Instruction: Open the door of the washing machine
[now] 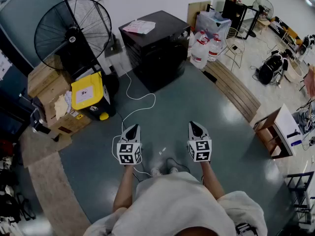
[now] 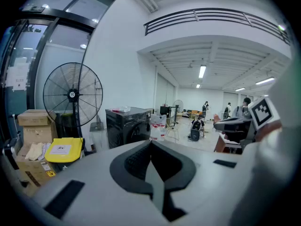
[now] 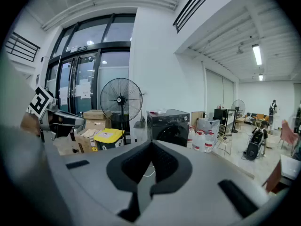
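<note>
The black washing machine (image 1: 155,45) stands against the far wall with some papers (image 1: 139,27) on its top. Its round front door (image 3: 170,134) is closed. The machine also shows in the left gripper view (image 2: 127,126), well ahead of the jaws. My left gripper (image 1: 132,131) and right gripper (image 1: 195,128) are held side by side over the dark green floor, both pointing toward the machine and far short of it. The left gripper (image 2: 151,142) is shut with nothing in it. The right gripper (image 3: 151,144) also looks shut and empty.
A large standing fan (image 1: 74,31), cardboard boxes (image 1: 47,87) and a yellow-lidded bin (image 1: 88,92) stand left of the machine. Water bottles (image 1: 202,50) stand to its right. A white cable (image 1: 133,100) trails across the floor. A small wooden table (image 1: 278,129) is at the right.
</note>
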`<state>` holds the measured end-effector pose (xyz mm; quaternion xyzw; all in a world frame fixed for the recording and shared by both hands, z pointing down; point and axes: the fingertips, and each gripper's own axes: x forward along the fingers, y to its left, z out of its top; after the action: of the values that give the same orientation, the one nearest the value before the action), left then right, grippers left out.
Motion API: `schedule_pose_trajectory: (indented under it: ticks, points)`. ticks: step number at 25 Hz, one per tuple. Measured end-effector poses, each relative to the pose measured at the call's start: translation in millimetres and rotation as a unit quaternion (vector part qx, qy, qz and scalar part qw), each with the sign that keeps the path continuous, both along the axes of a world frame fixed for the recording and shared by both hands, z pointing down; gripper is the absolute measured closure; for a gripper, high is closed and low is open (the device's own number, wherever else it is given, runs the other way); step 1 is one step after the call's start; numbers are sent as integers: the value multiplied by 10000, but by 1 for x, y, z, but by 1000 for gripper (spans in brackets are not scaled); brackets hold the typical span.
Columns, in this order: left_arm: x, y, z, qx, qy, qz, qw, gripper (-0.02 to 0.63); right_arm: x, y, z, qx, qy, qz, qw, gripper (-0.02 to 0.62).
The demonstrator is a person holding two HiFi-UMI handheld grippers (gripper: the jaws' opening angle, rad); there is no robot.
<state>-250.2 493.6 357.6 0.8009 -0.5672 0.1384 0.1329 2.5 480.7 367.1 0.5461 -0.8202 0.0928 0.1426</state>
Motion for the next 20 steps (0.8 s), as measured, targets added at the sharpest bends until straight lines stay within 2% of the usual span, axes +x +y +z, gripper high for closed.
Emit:
schedule_pose_trajectory:
  ticks: [11, 20]
  points:
    - [20, -3, 3, -27, 55, -16, 10000, 598, 10, -3, 4, 29, -110, -109, 9999, 597]
    - [47, -5, 6, -28, -53, -72, 10000, 598, 30, -13, 1, 82, -173, -155, 9997, 597]
